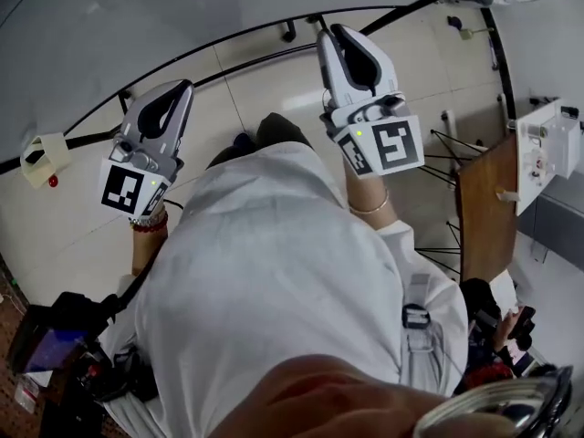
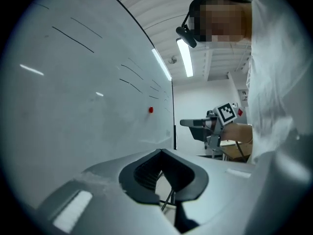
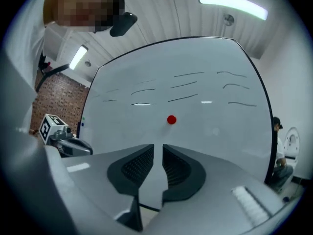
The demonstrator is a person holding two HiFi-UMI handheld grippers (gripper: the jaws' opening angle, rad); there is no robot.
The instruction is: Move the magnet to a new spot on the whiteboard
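A small red magnet [image 3: 171, 119] sticks to the whiteboard [image 3: 220, 131], straight ahead of and just above my right gripper [image 3: 158, 148]. That gripper's jaws stand a narrow gap apart with nothing between them, short of the board. The left gripper view shows the same magnet [image 2: 150, 110] far along the board [image 2: 73, 106], beyond my left gripper [image 2: 161, 153], whose jaw tips meet with nothing held. Both the left gripper [image 1: 182, 88] and the right gripper [image 1: 330, 33] point level toward the board [image 1: 137, 26] in the head view. Thin black pen strokes mark the board above the magnet.
The board's black frame and stand foot [image 1: 288, 35] run along the tiled floor. A wooden panel [image 1: 484, 208] and a white box [image 1: 547, 149] stand at the right. Dark bags [image 1: 55, 336] lie at lower left. Another person [image 3: 279, 151] sits past the board's right edge.
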